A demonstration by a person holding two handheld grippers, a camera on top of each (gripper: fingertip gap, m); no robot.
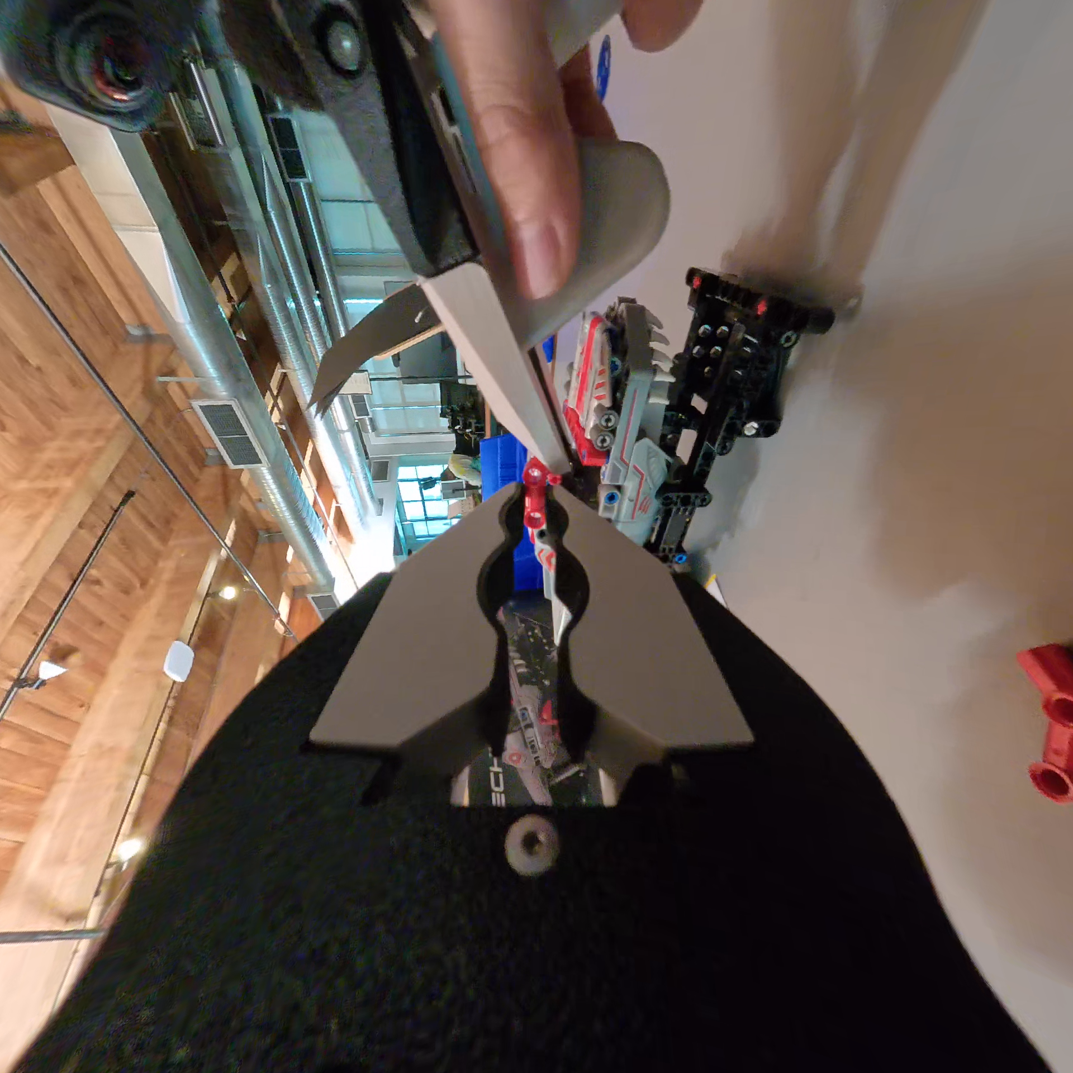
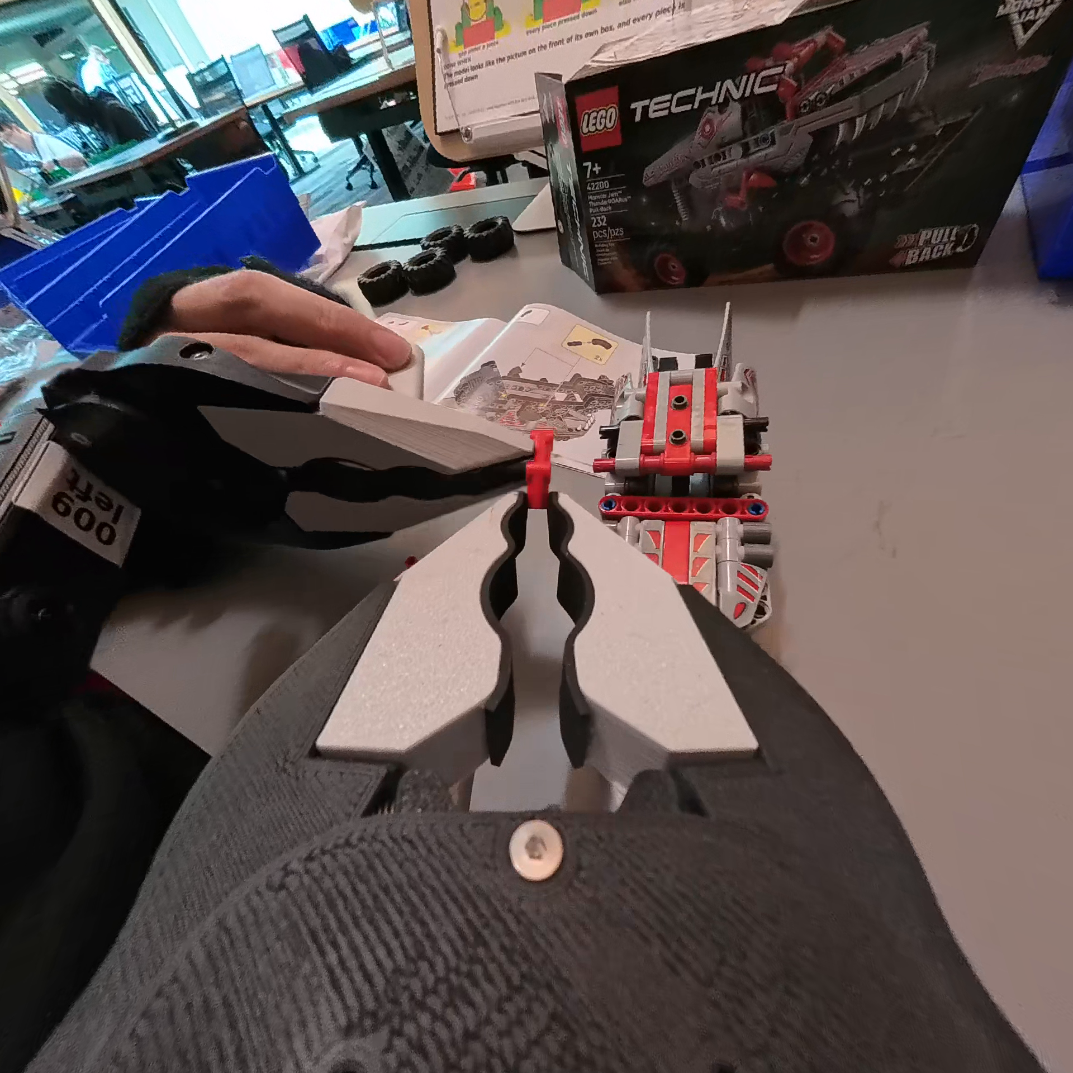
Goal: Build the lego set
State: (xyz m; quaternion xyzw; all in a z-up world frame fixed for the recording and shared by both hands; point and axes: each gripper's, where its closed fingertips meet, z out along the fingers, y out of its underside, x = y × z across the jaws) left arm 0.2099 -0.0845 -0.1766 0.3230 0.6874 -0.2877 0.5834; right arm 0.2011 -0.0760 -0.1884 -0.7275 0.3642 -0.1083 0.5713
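A small red connector piece (image 2: 540, 464) hangs above the grey table, held from two sides. My right gripper (image 2: 537, 502) is shut on its lower end. My left gripper (image 2: 519, 458) comes in from the left and is closed on its upper part. In the left wrist view, the same red piece (image 1: 534, 493) sits between my left gripper's tips (image 1: 535, 500), and the right gripper's tip (image 1: 551, 463) meets it from above. The part-built red, grey and black truck model (image 2: 685, 464) stands on the table just right of the piece. It also shows in the left wrist view (image 1: 638, 435).
The open instruction booklet (image 2: 522, 360) lies behind the grippers. The set's box (image 2: 784, 145) stands at the back. Several black tyres (image 2: 435, 255) and a blue bin (image 2: 162, 244) are at back left. A loose red part (image 1: 1051, 726) lies on the table (image 2: 900, 580).
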